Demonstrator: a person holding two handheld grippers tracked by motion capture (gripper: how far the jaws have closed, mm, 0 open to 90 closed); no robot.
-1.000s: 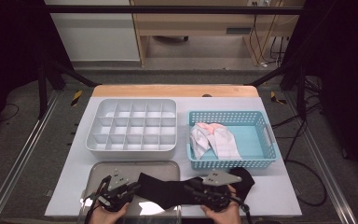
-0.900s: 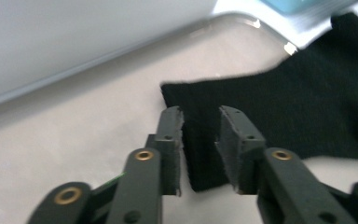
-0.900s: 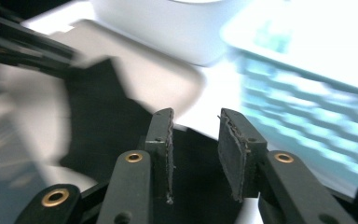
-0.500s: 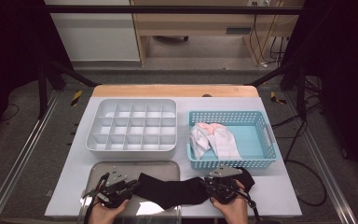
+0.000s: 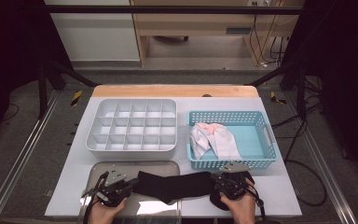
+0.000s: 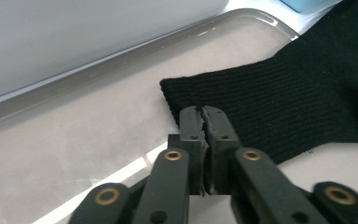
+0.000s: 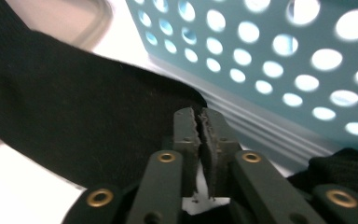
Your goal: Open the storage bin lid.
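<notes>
A black sock (image 5: 177,185) lies stretched sideways near the table's front edge, its left half over a shallow metal tray (image 5: 121,166). My left gripper (image 5: 133,183) is shut on the sock's left end; in the left gripper view the jaws pinch the ribbed edge of the sock (image 6: 279,98) over the tray (image 6: 74,135). My right gripper (image 5: 214,179) is shut on the right end. In the right gripper view the sock (image 7: 74,107) spreads left of the closed jaws, close to the blue basket (image 7: 270,60).
A white divided organizer (image 5: 133,126) sits behind the tray. The blue perforated basket (image 5: 261,140) at the right holds white and pink cloths (image 5: 214,140). More black fabric (image 5: 249,179) lies by the right hand. The table's front edge is close.
The right gripper has moved rightward, pulling the sock out longer and flatter between the two grippers. The left gripper has stayed nearly in place over the tray.
</notes>
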